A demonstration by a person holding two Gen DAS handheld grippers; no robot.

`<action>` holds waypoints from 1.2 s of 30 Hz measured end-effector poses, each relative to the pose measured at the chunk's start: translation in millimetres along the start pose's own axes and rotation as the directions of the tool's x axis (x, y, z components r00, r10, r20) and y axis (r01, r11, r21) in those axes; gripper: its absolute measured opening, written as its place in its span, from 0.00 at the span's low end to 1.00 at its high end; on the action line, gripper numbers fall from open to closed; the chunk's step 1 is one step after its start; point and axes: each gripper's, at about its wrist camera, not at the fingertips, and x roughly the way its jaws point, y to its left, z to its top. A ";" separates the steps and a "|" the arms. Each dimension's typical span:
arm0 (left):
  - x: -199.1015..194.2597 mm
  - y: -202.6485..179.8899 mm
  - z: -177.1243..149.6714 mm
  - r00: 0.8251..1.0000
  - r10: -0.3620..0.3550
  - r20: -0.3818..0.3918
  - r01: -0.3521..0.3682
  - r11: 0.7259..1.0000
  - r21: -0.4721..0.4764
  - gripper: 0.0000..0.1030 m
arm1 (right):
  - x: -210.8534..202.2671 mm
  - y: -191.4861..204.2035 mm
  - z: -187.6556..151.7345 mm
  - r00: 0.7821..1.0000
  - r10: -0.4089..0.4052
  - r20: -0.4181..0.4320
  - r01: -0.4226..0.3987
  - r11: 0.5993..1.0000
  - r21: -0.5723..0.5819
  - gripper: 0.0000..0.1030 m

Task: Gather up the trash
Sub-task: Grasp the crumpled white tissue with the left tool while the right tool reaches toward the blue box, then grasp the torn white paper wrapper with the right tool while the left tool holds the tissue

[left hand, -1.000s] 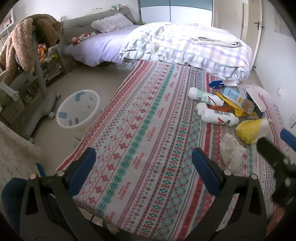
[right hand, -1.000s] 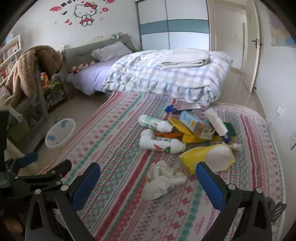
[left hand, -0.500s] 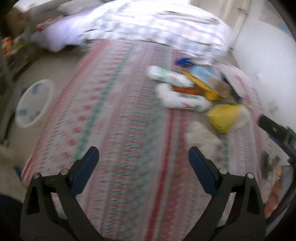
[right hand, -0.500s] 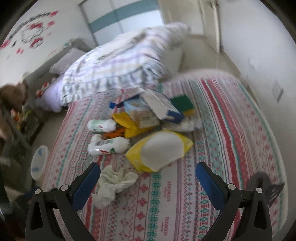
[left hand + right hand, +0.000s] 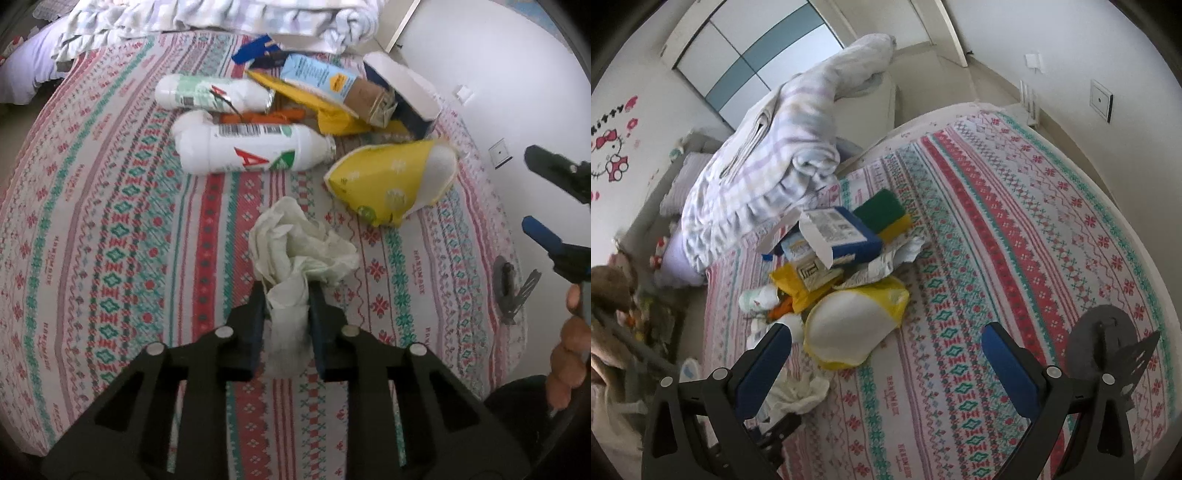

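The left gripper (image 5: pixel 286 295) was clenched on the near end of a crumpled white paper towel (image 5: pixel 301 251), its fingers (image 5: pixel 255 317) pressing either side of the wad, which lay on the patterned bedspread (image 5: pixel 110 229). Just beyond the towel sat a yellow plastic bag (image 5: pixel 388 181) with a white bulge at its open end, and to its left a white bottle with a red letter (image 5: pixel 251 153) lay on its side. A second white bottle (image 5: pixel 212 92) lay behind that one, with an orange item (image 5: pixel 258 117) between them. Farther back a light blue carton (image 5: pixel 332 83) and a blue-and-white box (image 5: pixel 402 88) were heaped together against the folded plaid quilt (image 5: pixel 221 14).

The right gripper (image 5: pixel 886 350) hung released, fingers (image 5: pixel 1008 365) wide apart above the bedspread, with the yellow bag (image 5: pixel 857 325) just ahead of its left finger. In that view a green and yellow sponge (image 5: pixel 886 214) lay behind the blue-and-white box (image 5: pixel 842 236), and the paper towel (image 5: pixel 798 391) showed beside the left finger. The right gripper (image 5: pixel 554 206) also appeared at the right edge of the left wrist view, well apart from the towel.
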 end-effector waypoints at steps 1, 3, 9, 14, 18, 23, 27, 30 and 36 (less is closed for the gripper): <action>-3.8 4.8 3.3 1.000 -0.007 0.003 0.007 1.000 -0.008 0.22 | 0.2 1.6 0.9 1.000 0.000 0.001 0.000 1.000 -0.003 1.00; -20.1 14.6 5.6 1.000 -0.015 0.005 0.015 1.000 -0.025 0.22 | 0.0 6.9 7.4 1.000 0.003 0.008 -0.003 1.000 -0.022 1.00; -55.0 31.7 11.5 0.997 0.049 0.056 -0.048 0.999 -0.020 0.22 | 13.1 25.8 32.3 1.000 -0.007 0.016 0.009 0.995 -0.098 1.00; -73.5 68.9 26.4 0.989 0.111 0.094 -0.106 0.993 -0.053 0.22 | 38.3 40.4 53.9 0.999 -0.008 -0.031 0.003 0.987 -0.160 1.00; -82.6 96.7 29.1 0.982 0.139 0.130 -0.125 0.986 -0.106 0.22 | 57.1 46.4 66.5 0.996 -0.072 -0.048 0.058 0.968 -0.245 0.98; -82.0 123.7 29.5 0.981 0.134 0.137 -0.109 0.979 -0.174 0.22 | 69.3 50.4 65.8 0.991 -0.086 -0.098 0.051 0.946 -0.319 0.92; -80.6 133.4 31.1 0.979 0.148 0.144 -0.119 0.974 -0.192 0.22 | 72.2 25.4 68.0 0.982 -0.128 -0.140 0.096 0.972 -0.215 0.92; -79.5 137.7 33.4 0.983 0.129 0.132 -0.100 0.973 -0.207 0.22 | 84.3 -4.9 69.6 0.973 -0.072 -0.219 0.064 0.997 -0.045 0.91; -81.0 135.2 33.1 0.984 0.112 0.137 -0.083 0.977 -0.199 0.22 | 106.4 -29.3 64.2 0.954 0.070 -0.292 -0.019 0.984 0.177 0.51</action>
